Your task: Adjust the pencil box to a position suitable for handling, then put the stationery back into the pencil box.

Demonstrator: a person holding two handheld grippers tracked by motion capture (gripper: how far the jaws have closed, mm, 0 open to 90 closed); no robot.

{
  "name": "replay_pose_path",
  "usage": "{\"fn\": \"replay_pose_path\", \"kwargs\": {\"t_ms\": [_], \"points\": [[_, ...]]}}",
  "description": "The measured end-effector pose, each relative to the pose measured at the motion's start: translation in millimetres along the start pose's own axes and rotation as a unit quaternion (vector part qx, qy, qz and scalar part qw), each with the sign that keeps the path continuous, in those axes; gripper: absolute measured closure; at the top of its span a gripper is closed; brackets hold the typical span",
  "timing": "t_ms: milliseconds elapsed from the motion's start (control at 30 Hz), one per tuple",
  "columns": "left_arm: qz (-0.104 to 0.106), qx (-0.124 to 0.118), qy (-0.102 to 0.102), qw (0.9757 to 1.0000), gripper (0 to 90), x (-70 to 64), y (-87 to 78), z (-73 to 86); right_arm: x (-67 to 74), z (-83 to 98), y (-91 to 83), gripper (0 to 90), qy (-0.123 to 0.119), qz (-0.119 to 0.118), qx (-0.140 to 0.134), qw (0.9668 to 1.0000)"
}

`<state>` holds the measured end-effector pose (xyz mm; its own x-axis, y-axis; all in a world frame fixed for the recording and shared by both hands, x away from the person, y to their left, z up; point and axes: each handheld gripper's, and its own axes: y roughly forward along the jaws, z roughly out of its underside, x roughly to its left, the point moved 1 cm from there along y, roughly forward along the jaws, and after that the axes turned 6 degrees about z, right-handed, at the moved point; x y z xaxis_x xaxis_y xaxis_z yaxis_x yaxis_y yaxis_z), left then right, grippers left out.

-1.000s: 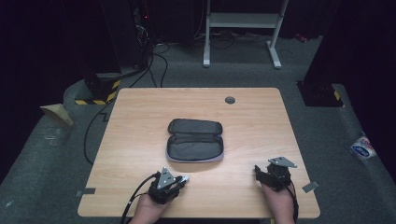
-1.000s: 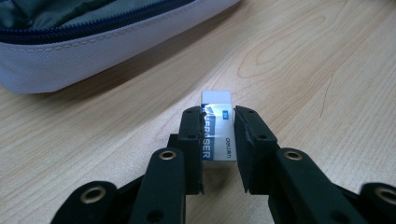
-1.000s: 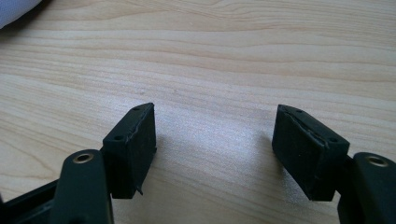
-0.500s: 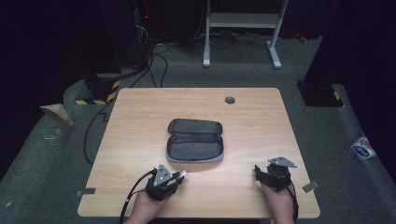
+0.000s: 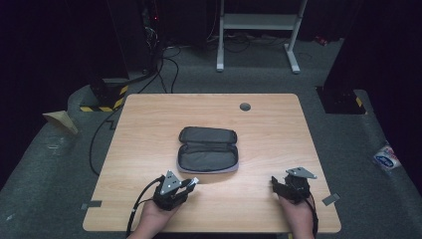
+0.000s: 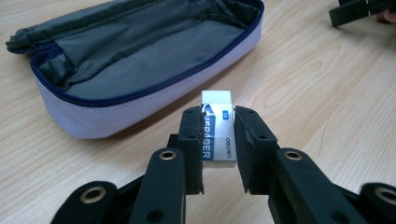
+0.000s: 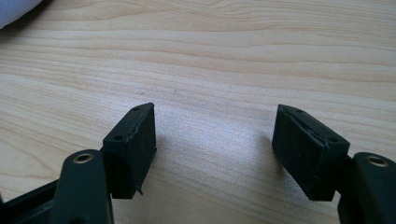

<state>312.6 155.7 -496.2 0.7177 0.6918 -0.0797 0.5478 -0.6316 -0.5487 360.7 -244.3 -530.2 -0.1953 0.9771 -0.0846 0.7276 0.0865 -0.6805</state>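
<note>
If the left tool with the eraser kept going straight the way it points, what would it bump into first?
Probably the open pencil case. The left tool, shut on the eraser, points toward the case's near side wall, with bare table between them. Exact depth is hard to judge.

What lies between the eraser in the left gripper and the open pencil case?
Only bare table separates eraser from pencil case, per the left gripper view.

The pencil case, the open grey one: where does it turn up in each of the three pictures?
High view: the pencil case lies open at the table's middle, ahead of both hands.
Left gripper view: it spans the upper left, just beyond the eraser held in the tongs.
Right gripper view: just its pale edge, top left corner.
Shared landmark: the light wooden table.
</note>
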Motion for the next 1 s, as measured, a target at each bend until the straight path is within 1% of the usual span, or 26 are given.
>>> {"fn": "replay_pose_path", "kwargs": {"t_ms": [133,200,267,433,567,667,1000], "points": [[-0.004,-0.007,0.000,1.0000,73.1,0.6,-5.3,-9.0,-0.3,-0.4,0.6,30.2,0.000,0.002,-0.001,1.0000],[-0.002,-0.012,-0.005,0.9999,73.1,1.5,-7.0,-12.1,-0.1,-0.3,0.4,30.2,0.001,0.002,-0.001,1.0000],[-0.004,-0.011,-0.002,0.9999,73.1,2.4,-7.7,-14.9,-0.2,-0.1,0.2,30.2,0.001,0.001,0.000,1.0000],[-0.004,-0.016,-0.007,0.9998,73.1,4.4,-7.7,-21.2,-0.3,-0.2,0.3,30.2,0.000,0.001,-0.001,1.0000],[-0.006,-0.017,-0.005,0.9998,73.1,6.5,-8.9,-25.8,-0.4,-0.2,0.3,30.2,-0.001,0.001,-0.001,1.0000],[-0.007,-0.016,-0.006,0.9998,73.1,9.7,-9.3,-30.0,-0.2,-0.1,0.2,30.2,0.000,0.001,0.000,1.0000],[-0.011,-0.020,-0.022,0.9995,73.1,26.5,-10.2,-47.5,-0.1,-0.1,0.2,30.2,0.001,0.001,0.000,1.0000]]}}
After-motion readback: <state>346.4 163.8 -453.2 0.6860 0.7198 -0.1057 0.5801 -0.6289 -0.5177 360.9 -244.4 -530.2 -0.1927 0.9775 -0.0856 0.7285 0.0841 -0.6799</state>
